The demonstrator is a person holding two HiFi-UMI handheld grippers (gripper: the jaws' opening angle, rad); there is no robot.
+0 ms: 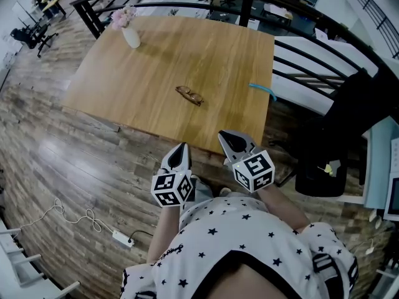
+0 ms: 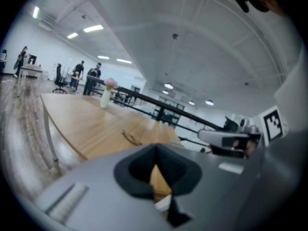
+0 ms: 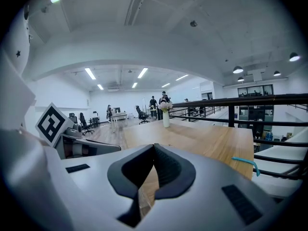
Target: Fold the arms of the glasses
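Note:
Brown glasses (image 1: 189, 95) lie near the middle of the wooden table (image 1: 124, 86), also seen small in the left gripper view as glasses (image 2: 130, 137). My left gripper (image 1: 181, 148) is shut and empty, held off the table's near edge, well short of the glasses. My right gripper (image 1: 226, 137) is shut too, with nothing between its jaws, just over the near edge and to the right of the glasses. In the left gripper view the left gripper (image 2: 155, 154) has its jaws together; the right gripper (image 3: 154, 149) looks the same in its own view.
A white vase with pink flowers (image 1: 129, 33) stands at the table's far left corner. A teal strip (image 1: 263, 90) lies at the right edge. Black railings (image 1: 299, 48) run behind and right of the table. A cable and power strip (image 1: 118, 237) lie on the floor at left.

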